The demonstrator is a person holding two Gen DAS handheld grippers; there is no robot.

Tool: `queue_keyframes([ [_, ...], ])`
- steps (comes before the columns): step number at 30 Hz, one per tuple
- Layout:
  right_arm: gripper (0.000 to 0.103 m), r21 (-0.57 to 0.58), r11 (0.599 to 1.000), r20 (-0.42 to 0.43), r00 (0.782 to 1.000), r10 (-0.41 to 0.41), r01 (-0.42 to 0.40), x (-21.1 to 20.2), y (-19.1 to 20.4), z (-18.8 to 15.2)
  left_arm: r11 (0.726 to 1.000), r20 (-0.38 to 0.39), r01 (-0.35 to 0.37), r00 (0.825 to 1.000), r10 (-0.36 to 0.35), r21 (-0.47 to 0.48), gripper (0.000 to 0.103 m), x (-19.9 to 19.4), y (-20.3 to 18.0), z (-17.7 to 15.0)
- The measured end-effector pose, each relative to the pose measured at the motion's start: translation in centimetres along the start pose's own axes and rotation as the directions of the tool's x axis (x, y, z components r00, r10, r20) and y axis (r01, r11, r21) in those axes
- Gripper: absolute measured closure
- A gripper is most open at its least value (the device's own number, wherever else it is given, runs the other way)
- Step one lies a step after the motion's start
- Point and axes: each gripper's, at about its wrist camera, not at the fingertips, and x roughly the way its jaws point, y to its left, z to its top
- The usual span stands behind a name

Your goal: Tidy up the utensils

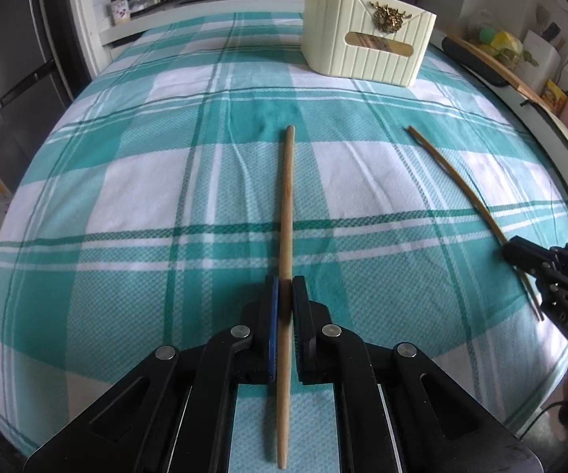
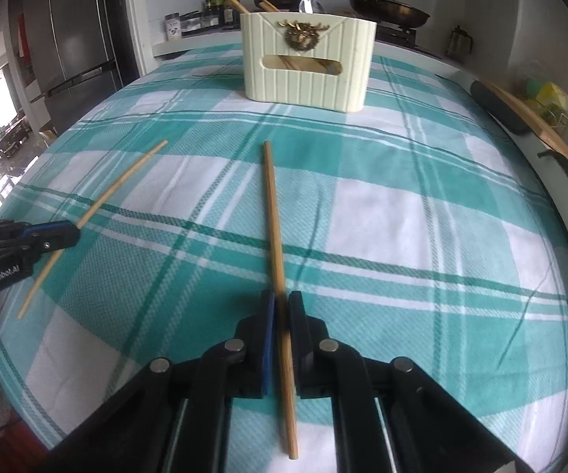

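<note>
My left gripper (image 1: pixel 285 287) and right gripper (image 2: pixel 280 301) each clamped a chopstick (image 1: pixel 286 205) off-centre; light, stiff, slippery, I judged. Holder (image 1: pixel 366 45) stood at one o'clock.

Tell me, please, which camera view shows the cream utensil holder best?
The right wrist view: the holder stands near the centre, its front face square to the camera, with chopsticks and a spoon rising above its rim. The left wrist view shows the holder turned at an angle, its top near the frame edge.
</note>
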Motion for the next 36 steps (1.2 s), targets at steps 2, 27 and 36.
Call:
queue_keyframes([
  [2,0.095,0.006,1.0,-0.011,1.0,-0.03,0.03,-0.8,-0.7,-1.1,1.0,0.003,-0.001,1.0,0.001,0.0,0.097,-0.5,0.4,-0.8],
  [27,0.058,0.103,0.995,0.065,0.998,-0.022,0.015,-3.2,-1.9,-2.0,0.996,0.057,-0.084,0.995,0.085,-0.018,0.04,-1.9,1.5,-1.2],
  [36,0.058,0.105,0.994,0.058,0.998,-0.028,0.022,-3.0,-2.1,-1.7,0.994,0.072,-0.107,0.992,0.107,-0.005,0.04,-2.0,1.4,-1.0],
])
